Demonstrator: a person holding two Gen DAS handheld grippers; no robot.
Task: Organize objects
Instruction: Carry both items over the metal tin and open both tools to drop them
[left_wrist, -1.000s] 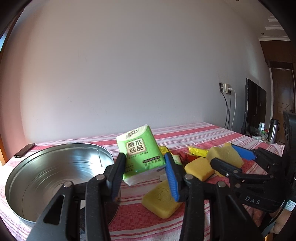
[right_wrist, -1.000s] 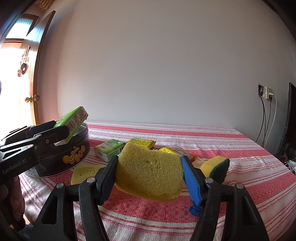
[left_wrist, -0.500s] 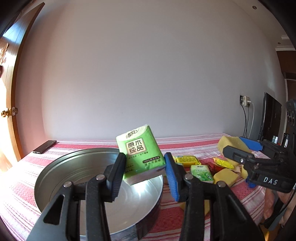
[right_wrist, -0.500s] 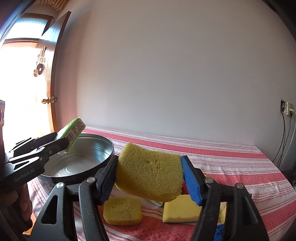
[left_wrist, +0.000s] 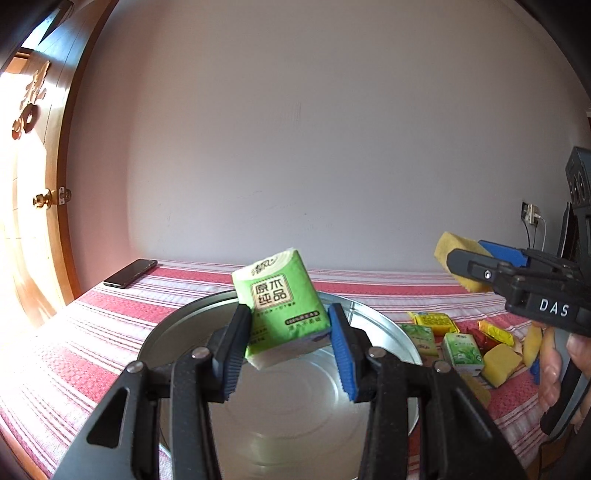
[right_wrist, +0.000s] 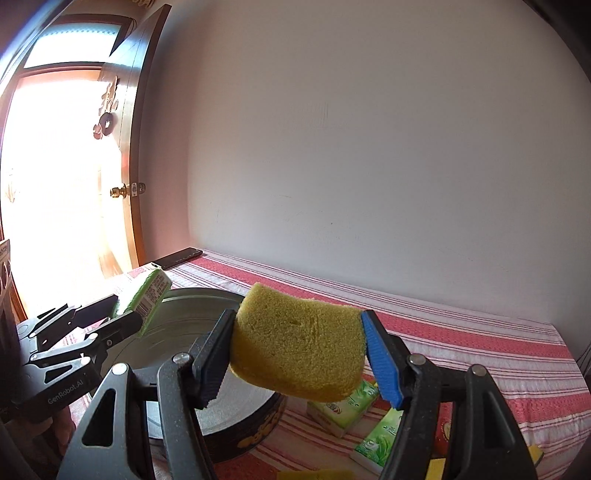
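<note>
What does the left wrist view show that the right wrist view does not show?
Only the left wrist view: a wall socket and yellow and red packets past the tin.

Only the right wrist view: the bright doorway.

Both: the green tissue pack in the left gripper, the yellow sponge in the right gripper, the round metal tin, the phone.

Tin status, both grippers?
Left gripper shut on green tissue pack above round tin. Right gripper shut on yellow sponge. Tin unobstructed.
</note>
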